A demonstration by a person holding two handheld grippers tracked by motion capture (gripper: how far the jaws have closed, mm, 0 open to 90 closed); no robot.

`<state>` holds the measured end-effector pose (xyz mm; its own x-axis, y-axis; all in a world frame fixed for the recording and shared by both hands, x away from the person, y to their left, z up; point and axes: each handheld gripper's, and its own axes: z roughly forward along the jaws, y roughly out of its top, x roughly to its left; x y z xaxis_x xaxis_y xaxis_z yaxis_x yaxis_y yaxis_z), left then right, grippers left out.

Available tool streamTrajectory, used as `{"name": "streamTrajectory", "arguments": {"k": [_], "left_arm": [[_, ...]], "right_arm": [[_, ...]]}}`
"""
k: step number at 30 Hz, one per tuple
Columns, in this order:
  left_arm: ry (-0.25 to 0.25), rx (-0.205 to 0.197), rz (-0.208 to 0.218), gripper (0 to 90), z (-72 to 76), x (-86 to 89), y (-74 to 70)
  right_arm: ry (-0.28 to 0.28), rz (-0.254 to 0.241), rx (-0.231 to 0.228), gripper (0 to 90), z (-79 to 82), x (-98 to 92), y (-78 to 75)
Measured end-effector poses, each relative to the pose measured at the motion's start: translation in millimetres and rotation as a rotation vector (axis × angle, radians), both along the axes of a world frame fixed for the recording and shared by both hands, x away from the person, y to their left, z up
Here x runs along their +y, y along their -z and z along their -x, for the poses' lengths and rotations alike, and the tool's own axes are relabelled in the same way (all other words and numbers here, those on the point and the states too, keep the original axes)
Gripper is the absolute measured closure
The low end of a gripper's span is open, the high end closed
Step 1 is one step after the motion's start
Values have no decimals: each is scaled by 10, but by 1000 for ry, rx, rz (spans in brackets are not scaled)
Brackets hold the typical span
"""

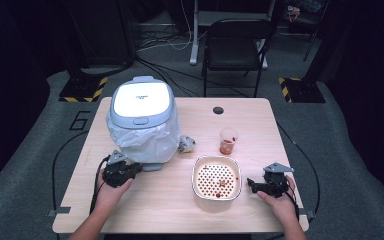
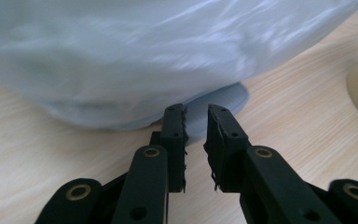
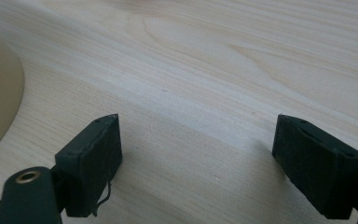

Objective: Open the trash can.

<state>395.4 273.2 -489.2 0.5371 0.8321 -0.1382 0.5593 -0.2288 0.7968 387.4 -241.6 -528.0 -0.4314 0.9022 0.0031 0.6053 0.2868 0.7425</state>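
Dark room, pale wooden worktop [image 1: 155, 200]. Bin [image 1: 142, 120], lid closed and white liner hanging over its sides, is set near the left edge. Left hand-held gripper [image 1: 136, 169] is held just beside the bin's base, jaws narrowed to a slim gap, nothing pinched between them. Perforated bowl [image 1: 216, 177] is seen near the front edge. Right hand-held gripper [image 1: 250, 184], jaws wide apart and empty, is held just beside the bowl.
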Motion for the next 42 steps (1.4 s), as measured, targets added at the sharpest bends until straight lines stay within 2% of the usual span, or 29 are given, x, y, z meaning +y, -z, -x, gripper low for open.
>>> {"name": "streamTrajectory", "arguments": {"k": [1,2,3,5,8,9,13,14,15,19,20,21,23,26,27,28,30,31,32,38,42], "left_arm": [[16,-12,-20,786,-10,-69,2],[16,-12,-20,788,-10,-69,2],[42,-27,-47,788,-27,-104,4],[62,-27,-63,798,-47,-159,28],[59,-20,-52,797,-75,-180,54],[46,-20,-32,795,-89,-193,71],[41,-15,-32,796,-112,-221,93],[41,-11,-26,796,-112,-234,103],[44,-20,-41,795,-117,-230,114],[45,-18,-17,790,-129,-214,128],[45,-24,-30,790,-133,-203,132],[55,-33,-22,792,-125,-200,151],[57,-42,-28,793,-124,-195,160],[56,-49,-19,793,-126,-192,176],[58,-45,-14,794,-127,-192,177],[59,-43,-14,794,-126,-191,177],[59,-52,-27,795,-121,-192,182],[57,-54,-20,796,-118,-194,188],[57,-54,-20,798,-118,-194,188],[53,-52,-13,828,-120,-185,195],[53,-53,-16,834,-124,-179,197]], "right_arm": [[0,1,0,151,0,0,0],[0,1,0,151,0,0,0],[0,0,0,151,0,0,0],[1,1,-1,162,1,-1,-1],[0,0,0,186,2,-5,-6],[7,-3,10,209,10,-5,-18],[2,7,13,265,4,-13,-37],[10,-3,27,289,7,-5,-51],[2,1,28,296,-1,-11,-57],[-10,-16,21,347,-2,-12,-150],[-17,-29,17,368,0,-10,-189],[-39,-48,13,398,-3,4,-276],[-60,-50,2,409,-14,11,-322],[-100,-71,-10,447,-41,52,-498],[-121,-54,-22,461,-77,74,-596],[-121,-54,-22,461,-77,74,-596],[-145,-54,-33,476,-138,107,-721],[-156,-57,-42,478,-186,138,-827],[-156,-57,-42,478,-186,138,-827],[-204,-47,-63,463,-349,330,-1154],[-229,-59,-40,442,-499,548,-1297]]}}
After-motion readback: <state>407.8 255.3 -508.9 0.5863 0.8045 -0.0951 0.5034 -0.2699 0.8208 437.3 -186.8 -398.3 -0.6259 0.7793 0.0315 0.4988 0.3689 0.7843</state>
